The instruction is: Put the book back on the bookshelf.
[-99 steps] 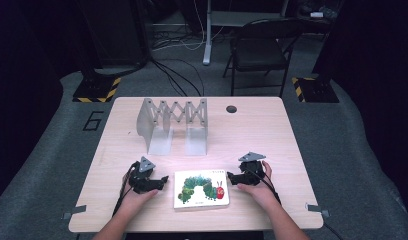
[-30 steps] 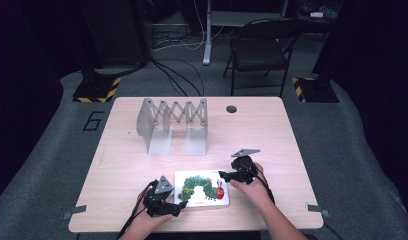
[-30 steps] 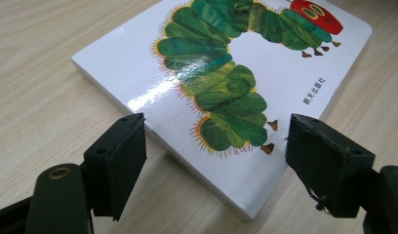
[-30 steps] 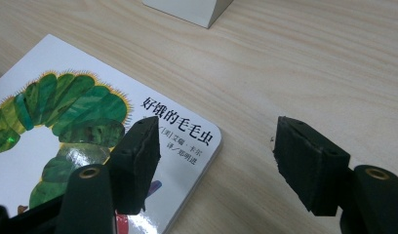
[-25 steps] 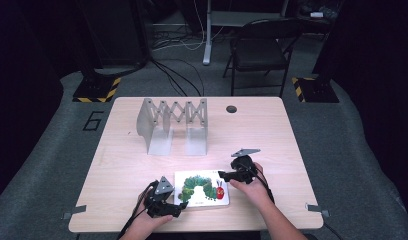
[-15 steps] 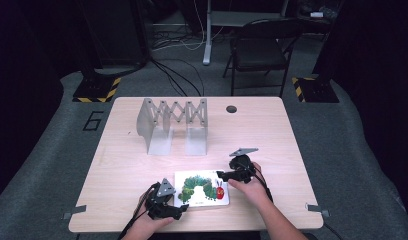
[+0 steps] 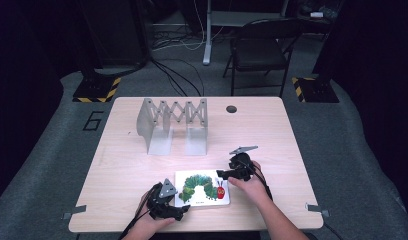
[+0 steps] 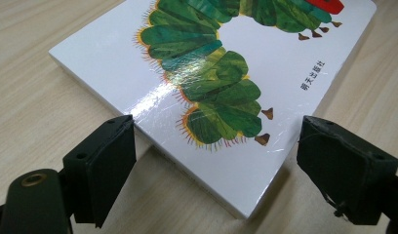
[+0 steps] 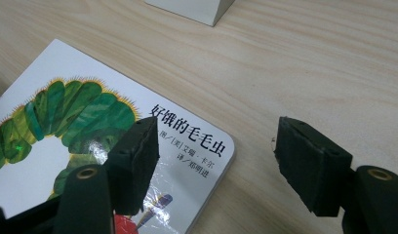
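A white board book [image 7: 202, 187] with a green caterpillar on its cover lies flat near the table's front edge. My left gripper [image 7: 180, 210] sits at the book's near left corner. In the left gripper view its jaws [image 8: 219, 141] have just been opening and stand wide on either side of that corner of the book [image 8: 221, 73], with the pads clear of it. My right gripper [image 7: 223, 174] is at the far right corner. It [image 9: 219, 146] is open, with one pad over the cover of the book [image 9: 65, 122] and the other over bare wood.
A grey metal expanding rack [image 7: 172, 122] stands upright at the back left of the wooden table [image 7: 272, 135], and one foot of the rack [image 9: 192, 7] is close ahead of the right gripper. A round cable hole [image 7: 231, 109] lies beyond. A folding chair [image 7: 257, 45] stands behind the table.
Since the oldest frame the left gripper has moved from the book's left side down to its near left corner. Over the last second both hands have stayed put.
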Demonstrator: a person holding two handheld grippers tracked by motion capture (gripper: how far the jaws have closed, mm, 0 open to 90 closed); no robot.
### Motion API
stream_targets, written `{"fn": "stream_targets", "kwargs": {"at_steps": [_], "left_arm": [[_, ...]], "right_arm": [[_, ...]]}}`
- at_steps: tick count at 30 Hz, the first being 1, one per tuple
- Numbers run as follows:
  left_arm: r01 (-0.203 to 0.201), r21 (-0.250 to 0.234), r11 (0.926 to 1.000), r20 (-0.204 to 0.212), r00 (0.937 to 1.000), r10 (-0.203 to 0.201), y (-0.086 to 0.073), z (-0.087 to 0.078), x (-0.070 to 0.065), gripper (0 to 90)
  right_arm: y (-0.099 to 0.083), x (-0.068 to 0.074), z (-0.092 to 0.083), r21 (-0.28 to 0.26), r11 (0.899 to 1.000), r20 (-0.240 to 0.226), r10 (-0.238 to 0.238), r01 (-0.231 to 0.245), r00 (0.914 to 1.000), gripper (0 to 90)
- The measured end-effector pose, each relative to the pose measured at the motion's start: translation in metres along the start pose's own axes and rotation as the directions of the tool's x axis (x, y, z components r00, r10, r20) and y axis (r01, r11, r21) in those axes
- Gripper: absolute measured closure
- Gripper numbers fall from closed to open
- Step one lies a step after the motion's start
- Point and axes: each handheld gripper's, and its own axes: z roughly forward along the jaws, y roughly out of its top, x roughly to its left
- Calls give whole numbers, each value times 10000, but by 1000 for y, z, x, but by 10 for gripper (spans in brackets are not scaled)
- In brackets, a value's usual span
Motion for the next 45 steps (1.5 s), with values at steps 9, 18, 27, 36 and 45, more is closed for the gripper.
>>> {"fn": "stream_targets", "kwargs": {"at_steps": [9, 18, 27, 36, 45], "left_arm": [[-277, -190, 9994, 155, 9995, 280, 2, 6, 3, 141], [-299, -130, 9995, -4, 9996, 299, 1, 9, 0, 132], [-492, -225, 9985, -217, 9986, 487, 0, 11, -2, 124], [-496, -196, 9986, -128, 9987, 494, 0, 11, -1, 118], [-447, -138, 9989, -148, 9989, 445, 0, 10, -4, 115]], "right_arm": [[2, -7, 0, 225, 9975, -165, 680, -676, 9975, 331], [4, -13, 3, 537, 9904, -398, 1298, -1276, 9907, 333], [6, -11, 5, 676, 9915, -806, 1166, -1113, 9899, 338], [6, -11, 5, 725, 9908, -980, 1212, -1143, 9878, 344], [5, -12, 7, 800, 9889, -979, 1327, -1251, 9863, 339]]}}
